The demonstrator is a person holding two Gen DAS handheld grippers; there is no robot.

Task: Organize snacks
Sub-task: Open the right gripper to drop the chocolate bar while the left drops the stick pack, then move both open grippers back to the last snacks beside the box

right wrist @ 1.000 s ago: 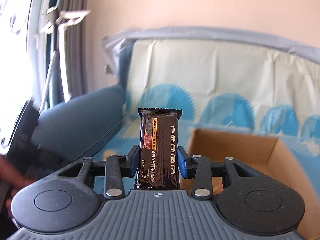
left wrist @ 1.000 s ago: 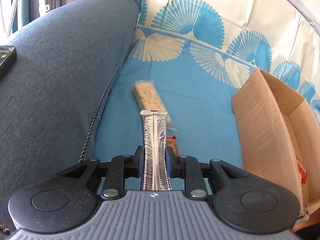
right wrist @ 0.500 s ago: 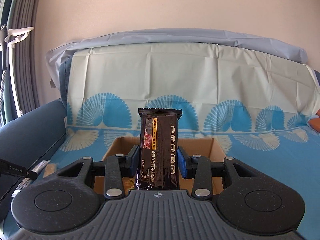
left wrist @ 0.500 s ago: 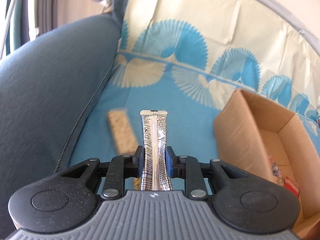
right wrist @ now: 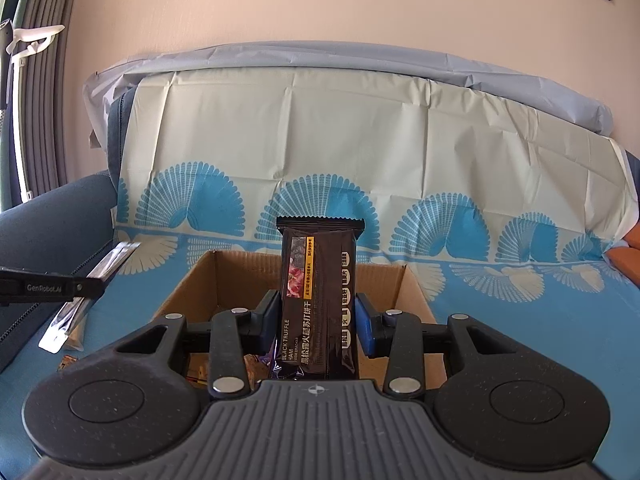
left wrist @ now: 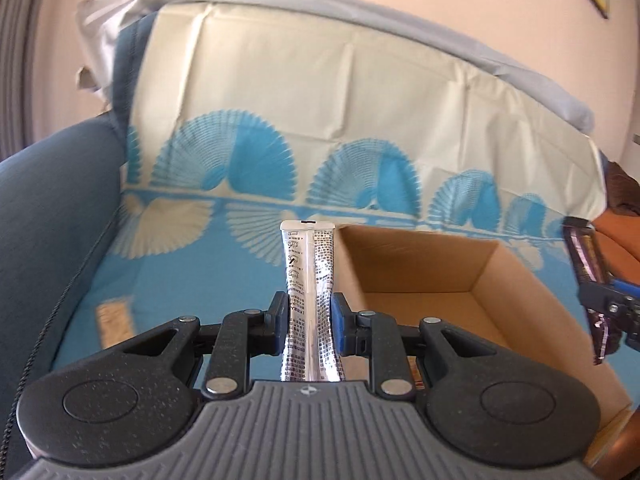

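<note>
My left gripper [left wrist: 308,316] is shut on a slim silver snack sachet [left wrist: 308,264] that stands upright between its pads. It hangs over the sofa seat just left of an open cardboard box [left wrist: 420,264]. My right gripper [right wrist: 316,320] is shut on a dark brown cracker packet [right wrist: 316,292], held upright at the box's [right wrist: 224,280] near side. From the right wrist view the silver sachet [right wrist: 116,256] shows at the left edge. A pale biscuit bar [left wrist: 114,320] lies on the seat, left of the left gripper.
The box sits on a blue and cream fan-patterned cover [right wrist: 320,140] over the sofa. A dark blue armrest [left wrist: 48,220] rises on the left, an orange cushion [right wrist: 628,248] on the right. Some wrapped snacks [right wrist: 256,360] lie on the box floor.
The left view has swung right and up, from the armrest and seat to the box; the biscuit bar has slid to the left. The right view turned to face the box, then held still.
</note>
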